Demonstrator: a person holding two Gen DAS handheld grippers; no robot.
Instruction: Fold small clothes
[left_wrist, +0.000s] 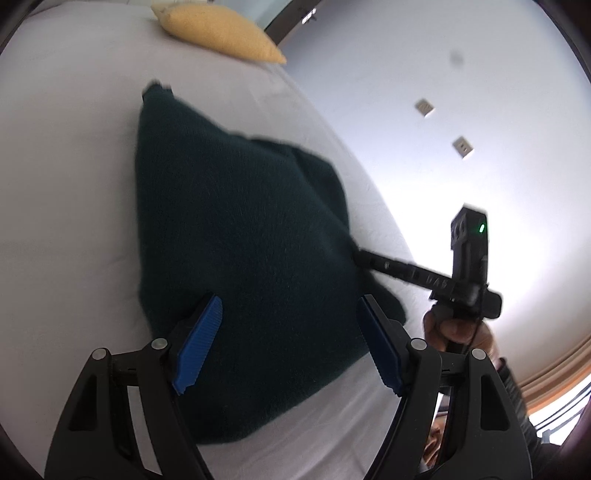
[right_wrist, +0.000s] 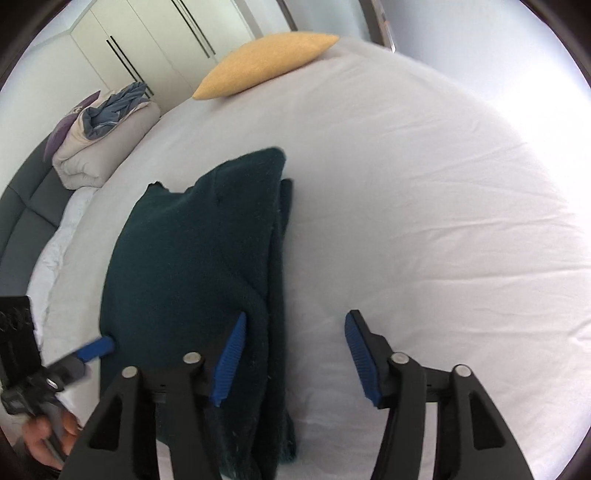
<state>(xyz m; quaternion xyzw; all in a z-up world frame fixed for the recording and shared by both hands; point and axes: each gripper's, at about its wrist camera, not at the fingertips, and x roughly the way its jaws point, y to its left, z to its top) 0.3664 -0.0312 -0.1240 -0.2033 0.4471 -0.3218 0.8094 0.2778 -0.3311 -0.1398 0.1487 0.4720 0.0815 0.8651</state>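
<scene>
Sweater: dark green knit sweater (right_wrist: 192, 266), partly folded, one side lapped over itself, lying flat on the bed (right_wrist: 424, 203) towards its left edge as the right wrist view shows it.
Left hand-held gripper (left_wrist: 290, 345): blue pads spread wide over the sweater's near edge, nothing pinched between them.
Right hand-held gripper (right_wrist: 293, 358): jaws apart and empty, left pad over the sweater's folded right edge, right pad above bare white sheet.
Hand (left_wrist: 456, 330): grips the right tool's handle beside the bed.
Pillow: yellow pillow (right_wrist: 266, 62) at the bed's far edge.
Bedding: rolled duvet pile (right_wrist: 99, 144) at the far left corner.
</scene>
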